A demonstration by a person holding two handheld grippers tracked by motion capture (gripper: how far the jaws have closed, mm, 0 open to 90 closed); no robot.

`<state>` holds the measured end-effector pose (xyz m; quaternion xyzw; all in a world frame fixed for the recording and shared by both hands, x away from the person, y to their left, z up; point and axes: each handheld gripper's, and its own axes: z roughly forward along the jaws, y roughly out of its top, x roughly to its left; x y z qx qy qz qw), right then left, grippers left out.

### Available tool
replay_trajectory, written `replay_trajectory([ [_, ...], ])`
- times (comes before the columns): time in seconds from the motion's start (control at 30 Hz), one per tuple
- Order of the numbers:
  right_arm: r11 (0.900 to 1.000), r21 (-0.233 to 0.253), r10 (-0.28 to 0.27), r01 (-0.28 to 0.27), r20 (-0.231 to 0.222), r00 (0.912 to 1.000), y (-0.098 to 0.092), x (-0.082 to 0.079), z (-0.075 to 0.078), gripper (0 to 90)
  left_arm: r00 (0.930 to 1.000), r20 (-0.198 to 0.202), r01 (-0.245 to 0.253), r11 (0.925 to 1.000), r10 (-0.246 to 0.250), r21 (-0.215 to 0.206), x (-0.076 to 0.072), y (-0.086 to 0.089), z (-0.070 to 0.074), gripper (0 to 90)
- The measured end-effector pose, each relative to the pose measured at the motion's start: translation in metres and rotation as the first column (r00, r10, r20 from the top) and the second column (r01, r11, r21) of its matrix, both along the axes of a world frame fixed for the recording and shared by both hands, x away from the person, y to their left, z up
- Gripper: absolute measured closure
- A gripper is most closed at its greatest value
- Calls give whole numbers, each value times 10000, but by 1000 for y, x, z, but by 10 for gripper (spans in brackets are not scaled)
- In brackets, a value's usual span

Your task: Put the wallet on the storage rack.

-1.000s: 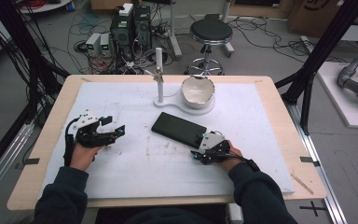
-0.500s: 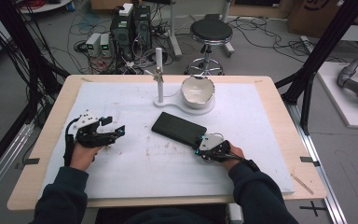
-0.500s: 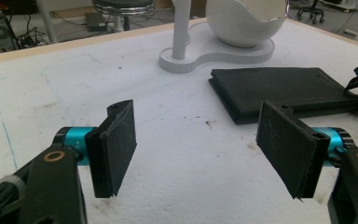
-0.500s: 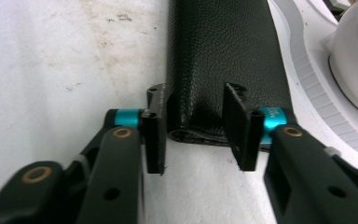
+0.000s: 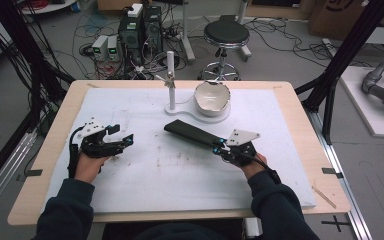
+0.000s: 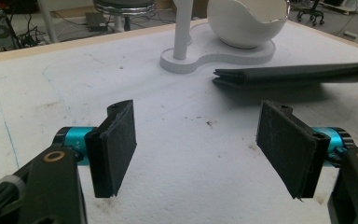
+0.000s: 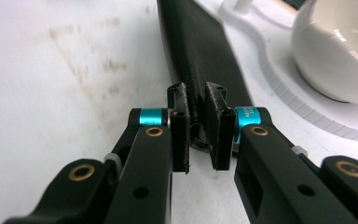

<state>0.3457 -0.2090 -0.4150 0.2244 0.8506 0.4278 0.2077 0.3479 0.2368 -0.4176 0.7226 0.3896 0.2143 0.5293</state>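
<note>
White foam tabletop point(image 5: 145, 185): right claw point(image 5: 219, 147) clamps black case point(image 5: 192, 133); left claw point(image 5: 122, 141) gapes, level.

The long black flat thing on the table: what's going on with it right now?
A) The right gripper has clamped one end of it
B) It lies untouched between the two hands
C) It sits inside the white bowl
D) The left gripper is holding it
A: the right gripper has its jaws closed on the near end of the black flat thing, while the left gripper stands open and apart from it.
</note>
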Motion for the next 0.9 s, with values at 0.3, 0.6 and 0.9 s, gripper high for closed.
replay_trajectory([
  [0.3, 9745, 1958, -998, 1094, -583, 9933, -26, 3, 28, 820, 10000, 1, -38, 10000, 38, -51, -1, 1, 0, 284],
  [0.6, 9478, 2037, -2240, 2453, -1222, 9669, -41, 11, 23, 799, 10000, -48, -51, 10000, 51, -66, -1, 1, 0, 284],
  [0.9, 9625, 1505, -2148, 2255, -841, 9730, -37, 16, 11, 685, 10000, -77, -4, 10000, 4, -24, 0, 0, -1, 284],
])
